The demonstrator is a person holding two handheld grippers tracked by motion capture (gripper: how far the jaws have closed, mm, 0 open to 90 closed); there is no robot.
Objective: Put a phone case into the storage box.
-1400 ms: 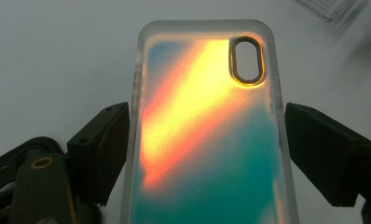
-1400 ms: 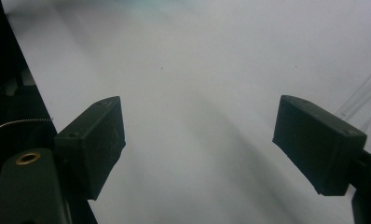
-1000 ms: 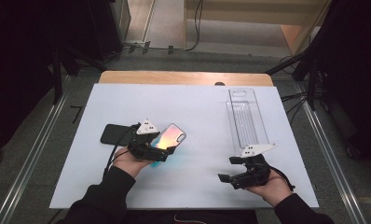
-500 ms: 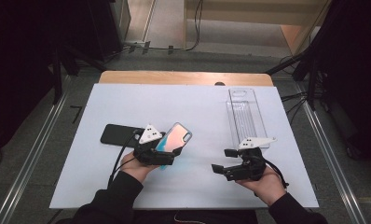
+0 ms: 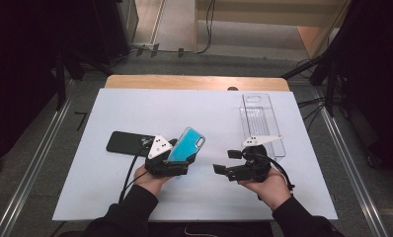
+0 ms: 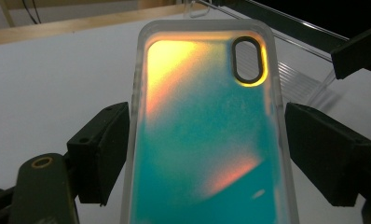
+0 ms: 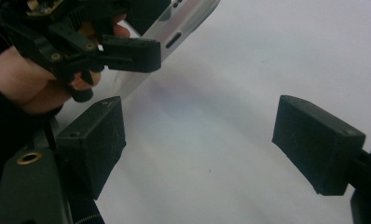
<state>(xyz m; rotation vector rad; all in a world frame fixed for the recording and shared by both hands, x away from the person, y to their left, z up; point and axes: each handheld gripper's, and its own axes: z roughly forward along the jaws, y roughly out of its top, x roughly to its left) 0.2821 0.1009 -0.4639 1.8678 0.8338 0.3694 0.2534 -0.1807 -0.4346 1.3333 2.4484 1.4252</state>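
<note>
1. The case (image 5: 185,145), an iridescent teal-and-orange phone shell with a clear rim, is being held tilted up off the table (image 5: 135,108); its lower end is sitting in the left gripper (image 5: 168,167) and its camera cut-out end is pointing up and away from the person.
2. In the left gripper view the case (image 6: 207,135) is lying between the two black jaws, the left jaw touching its rim and the right one showing a thin gap; judging by the raised tilt, the left gripper (image 6: 207,154) is grasping the case across its width.
3. The phone (image 5: 129,143), a flat black slab, is lying face down on the table just left of the case, partly behind the left gripper, and is not yet fitted into anything.
4. The right gripper (image 5: 224,170) is hovering right of the case, jaws spread wide with nothing between them; in the right gripper view its jaws (image 7: 197,149) are framing bare table, and the case edge (image 7: 174,32) is showing at the upper left.
5. The clear tray (image 5: 261,123) is lying at the far right of the case, apart from both grippers.
6. Progress, as judged: the case is lifted and presented; the right gripper is being brought in, probably to share the hold. Joining case and phone is remaining to be done.
</note>
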